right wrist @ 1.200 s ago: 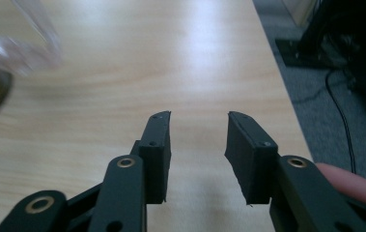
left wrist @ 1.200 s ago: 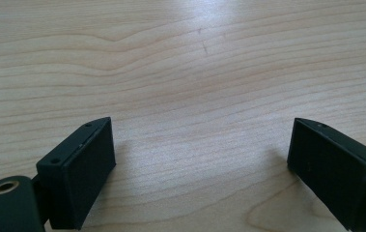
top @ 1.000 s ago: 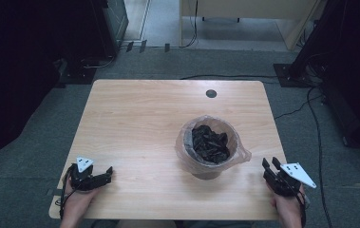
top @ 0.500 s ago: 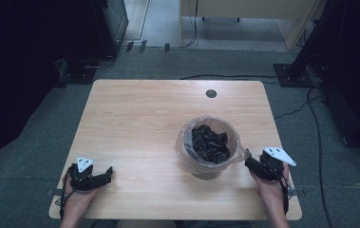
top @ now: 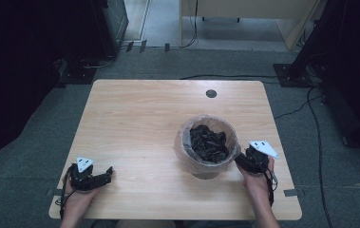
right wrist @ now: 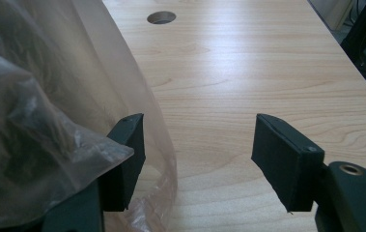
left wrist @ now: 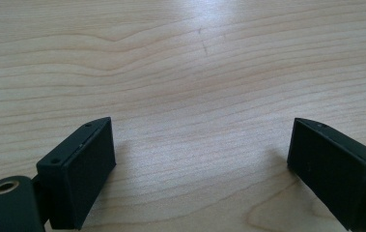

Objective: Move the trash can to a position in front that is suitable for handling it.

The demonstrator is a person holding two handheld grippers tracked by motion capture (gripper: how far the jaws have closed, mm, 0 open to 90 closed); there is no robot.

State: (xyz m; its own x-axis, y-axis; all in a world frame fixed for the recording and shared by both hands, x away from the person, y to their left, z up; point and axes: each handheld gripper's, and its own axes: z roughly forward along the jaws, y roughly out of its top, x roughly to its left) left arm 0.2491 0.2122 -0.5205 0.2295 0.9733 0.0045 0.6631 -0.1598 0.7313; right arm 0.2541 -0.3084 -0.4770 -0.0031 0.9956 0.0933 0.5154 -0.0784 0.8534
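We see clear crinkled plastic liner [right wrist: 50,111] veiling our right gripper [right wrist: 197,159]'s left jaw, jaws released, dark bin contents [top: 208,142] indistinct, left gripper [left wrist: 200,169] released at worktop [top: 135,123]'s 7 o'clock.

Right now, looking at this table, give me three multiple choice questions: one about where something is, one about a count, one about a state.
1. Where is the bin lined with a plastic bag?
A. toward the table's right near side
B. at the far left corner
C. on the floor

2. How many round holes are in the table?
A. three
B. one
C. none

3. How does the left claw stand?
A. shut on a cup
B. open over bare wood
C. shut on the bag

Answers: 1 A, the high view shows it beside the right claw. 2 B, a single hole near the far edge. 3 B, its jaws stand wide apart with nothing between.
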